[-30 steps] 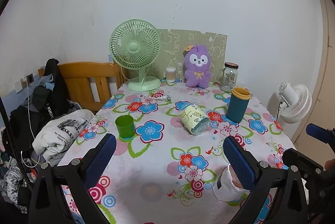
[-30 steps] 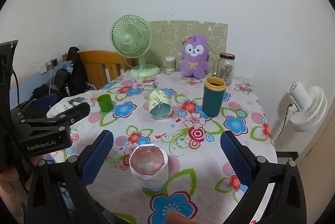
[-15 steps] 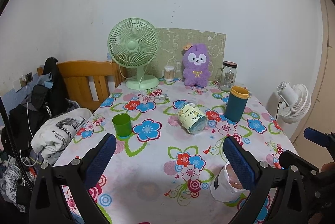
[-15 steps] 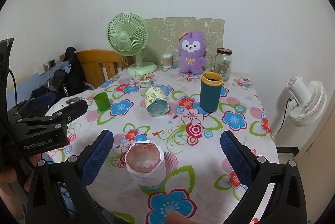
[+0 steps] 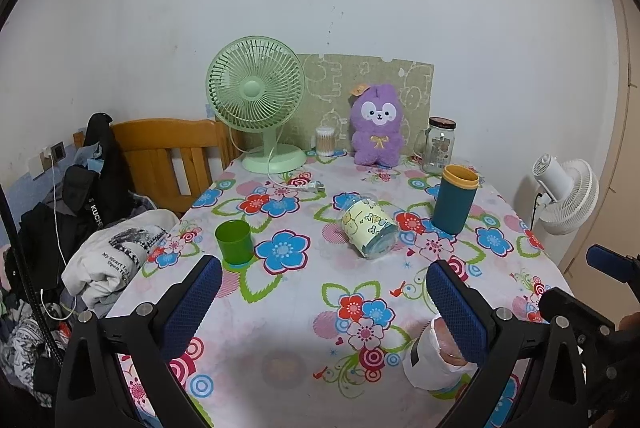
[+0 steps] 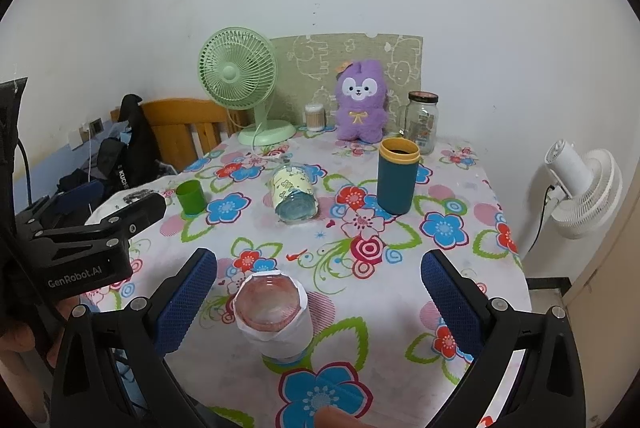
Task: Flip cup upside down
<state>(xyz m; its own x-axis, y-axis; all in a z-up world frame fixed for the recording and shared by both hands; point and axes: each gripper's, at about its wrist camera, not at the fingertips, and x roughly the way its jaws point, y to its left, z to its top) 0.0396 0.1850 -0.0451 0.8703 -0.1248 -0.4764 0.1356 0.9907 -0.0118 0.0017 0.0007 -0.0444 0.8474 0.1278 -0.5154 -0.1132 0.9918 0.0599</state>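
The cup you were after stood upright near the front edge of the floral tabletop, mouth up, with a white paper sleeve wrapped around its pinkish translucent body. It looked light and thin-walled, so you could expect it to flex or slip under a hard squeeze; the paper wrap probably gave better friction than bare plastic, and the sleeve's mid-height seemed the safest place to take it, low enough below the rim not to crush the opening and with the wrist free to roll it over. Your right gripper had its blue pads spread wide apart, holding nothing, and the cup sat between them, closer to the left-side pad, not touching either. Your left gripper was likewise open and empty; in its view the cup sat low at the right, partly hidden behind its right-side finger, outside the gap. Farther back stood a green cup, a teal tumbler and a patterned jar lying on its side, all well apart from both grippers.
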